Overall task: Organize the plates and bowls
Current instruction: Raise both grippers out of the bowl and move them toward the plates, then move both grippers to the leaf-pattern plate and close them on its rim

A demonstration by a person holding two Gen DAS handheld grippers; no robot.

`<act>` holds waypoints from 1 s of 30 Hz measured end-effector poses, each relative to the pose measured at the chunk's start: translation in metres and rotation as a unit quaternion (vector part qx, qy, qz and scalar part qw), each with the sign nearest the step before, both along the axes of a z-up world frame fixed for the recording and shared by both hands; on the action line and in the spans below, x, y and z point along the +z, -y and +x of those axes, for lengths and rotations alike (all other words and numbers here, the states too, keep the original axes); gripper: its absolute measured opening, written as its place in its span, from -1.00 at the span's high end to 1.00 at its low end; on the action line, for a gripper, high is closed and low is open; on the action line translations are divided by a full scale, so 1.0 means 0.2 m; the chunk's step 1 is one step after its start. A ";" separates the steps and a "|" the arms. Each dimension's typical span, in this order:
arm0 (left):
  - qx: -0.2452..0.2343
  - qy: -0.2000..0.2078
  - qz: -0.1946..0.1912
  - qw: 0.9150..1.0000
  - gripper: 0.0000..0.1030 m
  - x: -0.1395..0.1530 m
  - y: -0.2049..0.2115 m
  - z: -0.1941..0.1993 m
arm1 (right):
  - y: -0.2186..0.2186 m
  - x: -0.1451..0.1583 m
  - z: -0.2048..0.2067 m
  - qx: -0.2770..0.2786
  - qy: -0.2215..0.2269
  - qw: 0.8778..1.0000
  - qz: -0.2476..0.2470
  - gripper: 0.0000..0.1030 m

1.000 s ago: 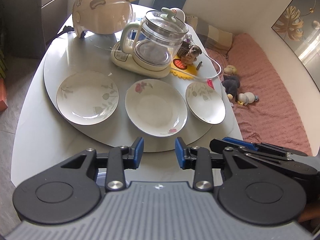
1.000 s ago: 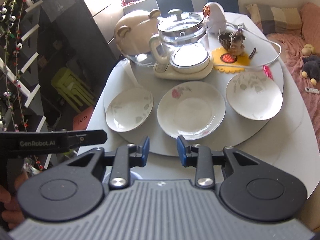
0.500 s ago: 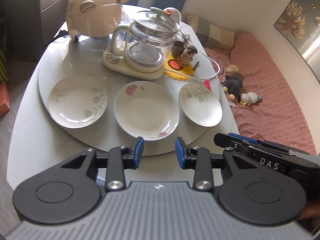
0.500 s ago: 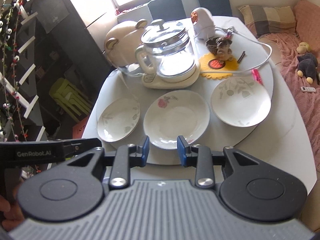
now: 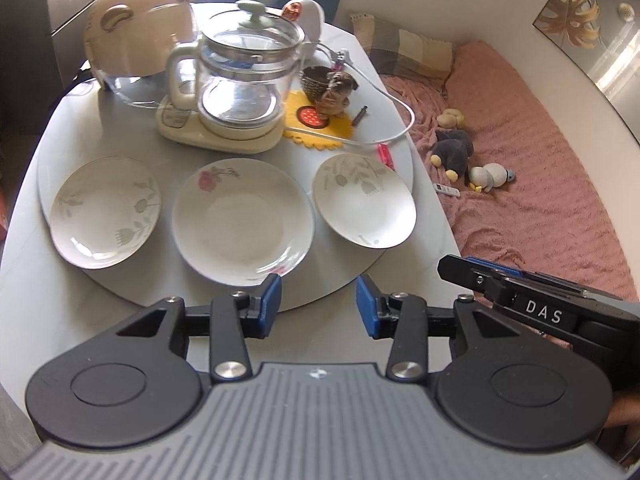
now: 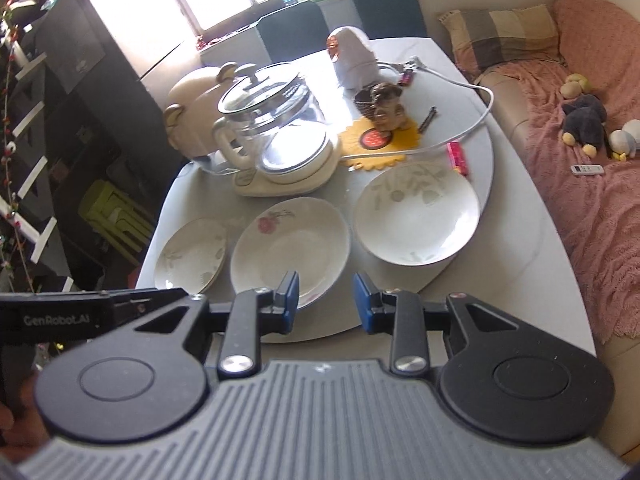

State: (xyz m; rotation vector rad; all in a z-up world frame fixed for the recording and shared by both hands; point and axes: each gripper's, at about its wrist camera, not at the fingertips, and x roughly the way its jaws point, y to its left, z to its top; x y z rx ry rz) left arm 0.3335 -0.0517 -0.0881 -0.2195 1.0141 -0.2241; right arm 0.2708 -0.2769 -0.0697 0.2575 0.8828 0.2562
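Three white floral dishes lie in a row on the grey turntable (image 5: 352,280): a left plate (image 5: 106,212), a middle plate with a pink flower (image 5: 242,222) and a right plate (image 5: 362,200). They also show in the right wrist view as the left plate (image 6: 192,256), middle plate (image 6: 290,246) and right plate (image 6: 416,218). My left gripper (image 5: 318,306) is open and empty, just in front of the middle plate's near rim. My right gripper (image 6: 325,300) is open and empty, above the near rim between middle and right plates.
A glass kettle on a cream base (image 5: 236,92), a cream bear-eared lid (image 5: 136,40), a yellow mat with a figurine (image 5: 328,116), a white cable and a pink lighter (image 5: 386,156) stand behind the plates. A pink couch with toys (image 5: 520,184) is right of the table.
Both grippers have shifted rightwards along the table front, so the plates sit further left in view. Both stay open and empty. The plates have not moved.
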 end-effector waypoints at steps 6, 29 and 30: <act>-0.016 -0.005 0.008 1.000 -0.01 -0.04 0.17 0.09 | 0.14 -0.01 0.03 -0.013 -0.003 1.000 -0.001 0.33; -0.014 -0.017 0.054 0.998 -0.07 -0.30 0.52 0.41 | 0.48 -0.28 0.42 -0.017 -0.038 0.999 0.026 0.33; -0.017 -0.016 0.060 0.998 -0.07 -0.32 0.54 0.43 | 0.49 -0.28 0.45 -0.013 -0.035 0.999 0.025 0.33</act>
